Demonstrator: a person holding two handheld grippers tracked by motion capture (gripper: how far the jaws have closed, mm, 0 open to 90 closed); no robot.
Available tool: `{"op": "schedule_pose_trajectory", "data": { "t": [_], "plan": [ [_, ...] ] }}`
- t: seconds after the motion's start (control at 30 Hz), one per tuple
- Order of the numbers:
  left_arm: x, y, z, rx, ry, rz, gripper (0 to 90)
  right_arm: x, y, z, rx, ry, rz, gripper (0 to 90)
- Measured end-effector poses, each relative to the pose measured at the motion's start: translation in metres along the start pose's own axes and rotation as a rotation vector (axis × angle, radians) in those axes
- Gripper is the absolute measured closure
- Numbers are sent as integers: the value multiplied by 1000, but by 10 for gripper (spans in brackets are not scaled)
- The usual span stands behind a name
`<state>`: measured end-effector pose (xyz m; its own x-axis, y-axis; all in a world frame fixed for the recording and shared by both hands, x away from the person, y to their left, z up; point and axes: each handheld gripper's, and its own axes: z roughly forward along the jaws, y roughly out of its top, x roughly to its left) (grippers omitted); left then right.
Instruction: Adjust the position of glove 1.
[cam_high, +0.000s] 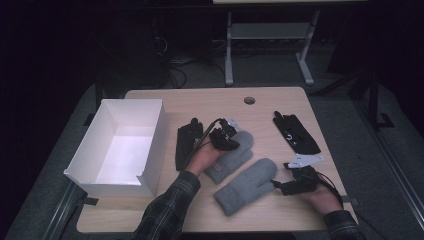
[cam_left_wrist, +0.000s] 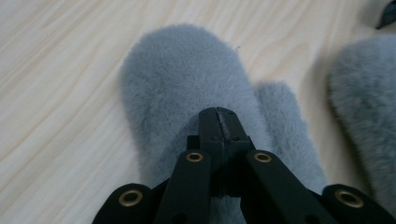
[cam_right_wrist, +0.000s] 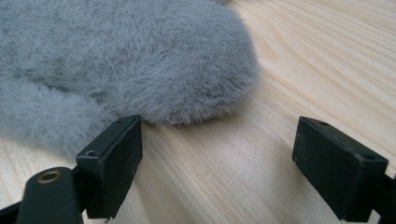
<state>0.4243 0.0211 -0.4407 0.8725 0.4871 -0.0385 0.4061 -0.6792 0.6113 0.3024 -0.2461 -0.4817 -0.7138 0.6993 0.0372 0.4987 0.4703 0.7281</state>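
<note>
Two fluffy grey mittens lie on the wooden table. The upper mitten lies under my left gripper. That gripper's jaws are shut together just over the mitten's middle, and I see nothing caught between them. The lower mitten lies nearer the front, and its edge also shows in the left gripper view. My right gripper stands open low over the table at this mitten's right side. Its left pad is close to the fur, and bare wood lies between the jaws.
A white open box stands on the table's left part. One black glove lies between the box and the upper mitten, another black glove at the back right. A round hole sits near the table's far edge.
</note>
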Motion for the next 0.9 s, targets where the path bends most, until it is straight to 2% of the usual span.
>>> {"op": "schedule_pose_trajectory", "data": {
  "t": [0.13,0.2,0.23,0.3,0.47,0.57,0.63,0.73,0.83,0.9],
  "plan": [
    [-5,3,-2,-12,-1,12,894,0,0,0,0,0,0,160],
    [-6,3,-9,-39,-6,-14,844,0,0,0,-1,1,1,160],
    [-6,2,-14,-41,-2,-7,824,0,0,0,-1,1,2,160],
    [-7,-1,-23,-51,-2,-18,751,0,0,0,-1,1,1,159],
    [-12,-20,-41,-63,17,-51,590,0,0,0,0,0,-1,159],
    [-18,-32,-42,-61,22,-67,526,0,0,0,0,-1,0,159],
    [-22,-38,-38,-43,33,-57,485,0,0,0,0,-1,0,158],
    [-25,-45,-28,-29,35,-53,485,0,0,0,1,-2,3,158],
    [-25,-49,-22,-29,52,-41,560,0,0,0,1,-3,4,158],
    [-23,-51,-22,-32,45,-43,624,0,0,0,1,-3,4,158]
  ]
}}
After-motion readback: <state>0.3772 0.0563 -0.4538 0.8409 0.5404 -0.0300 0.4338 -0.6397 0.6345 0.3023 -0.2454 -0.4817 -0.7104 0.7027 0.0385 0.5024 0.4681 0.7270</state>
